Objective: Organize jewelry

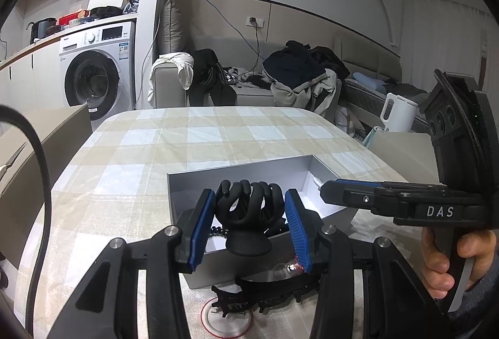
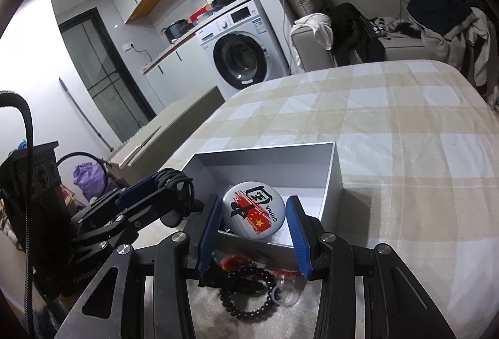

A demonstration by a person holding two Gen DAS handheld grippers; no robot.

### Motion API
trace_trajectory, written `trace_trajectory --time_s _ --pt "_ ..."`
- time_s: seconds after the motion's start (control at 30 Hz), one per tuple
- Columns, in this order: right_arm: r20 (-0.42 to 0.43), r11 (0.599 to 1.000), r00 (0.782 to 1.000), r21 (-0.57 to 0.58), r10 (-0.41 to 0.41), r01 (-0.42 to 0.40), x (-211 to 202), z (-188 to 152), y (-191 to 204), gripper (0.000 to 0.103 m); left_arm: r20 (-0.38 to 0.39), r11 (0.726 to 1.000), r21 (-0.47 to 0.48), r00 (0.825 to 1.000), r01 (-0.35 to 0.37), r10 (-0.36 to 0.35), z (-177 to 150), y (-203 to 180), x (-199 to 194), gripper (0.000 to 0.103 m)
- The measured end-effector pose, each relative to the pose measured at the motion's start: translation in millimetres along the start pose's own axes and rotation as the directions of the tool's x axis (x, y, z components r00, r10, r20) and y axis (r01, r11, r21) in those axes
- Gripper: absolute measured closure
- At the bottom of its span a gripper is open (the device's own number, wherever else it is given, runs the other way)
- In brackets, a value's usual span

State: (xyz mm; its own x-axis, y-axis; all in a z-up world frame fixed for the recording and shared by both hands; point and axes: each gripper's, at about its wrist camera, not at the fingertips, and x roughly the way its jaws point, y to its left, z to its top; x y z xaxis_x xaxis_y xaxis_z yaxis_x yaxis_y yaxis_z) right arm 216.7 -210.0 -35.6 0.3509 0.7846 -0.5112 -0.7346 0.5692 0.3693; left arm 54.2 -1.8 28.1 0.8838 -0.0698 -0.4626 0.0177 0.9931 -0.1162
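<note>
In the left wrist view my left gripper [image 1: 249, 198] is shut on a black hair claw [image 1: 246, 211], held just over the near end of an open grey box [image 1: 237, 172]. My right gripper [image 1: 326, 192] reaches in from the right over the same box, with a hand [image 1: 443, 258] on its handle. In the right wrist view my right gripper [image 2: 254, 202] is shut on a round white badge [image 2: 254, 211] with red print and the word CHINA, above the box [image 2: 268, 152]. The left gripper [image 2: 152, 188] shows at the left with the hair claw [image 2: 174, 180].
The box stands on a checked tablecloth [image 2: 389, 127]. In front of it lie another black hair claw [image 1: 268, 289], a red-rimmed round badge [image 1: 226, 320], a dark bead bracelet [image 2: 249, 292], a red trinket [image 2: 232, 261] and a clear ring [image 2: 285, 295]. A white kettle [image 1: 397, 116] stands far right.
</note>
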Motion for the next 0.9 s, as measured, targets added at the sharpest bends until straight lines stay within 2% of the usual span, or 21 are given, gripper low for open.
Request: trace_trajectory --time_s 0.87,0.9 --pt "0.003 1.0 1.0 0.018 0.012 -0.013 1.5 -1.9 -0.2 0.061 -0.009 1.0 0.008 1.0 -0.003 0.003 -1.6 1.1 1.4 0.063" --pt "0.006 1.0 1.0 0.022 0.021 -0.021 0.9 -2.1 -0.4 0.059 -0.008 1.0 0.008 1.0 -0.003 0.003 -1.6 1.4 1.3 0.063"
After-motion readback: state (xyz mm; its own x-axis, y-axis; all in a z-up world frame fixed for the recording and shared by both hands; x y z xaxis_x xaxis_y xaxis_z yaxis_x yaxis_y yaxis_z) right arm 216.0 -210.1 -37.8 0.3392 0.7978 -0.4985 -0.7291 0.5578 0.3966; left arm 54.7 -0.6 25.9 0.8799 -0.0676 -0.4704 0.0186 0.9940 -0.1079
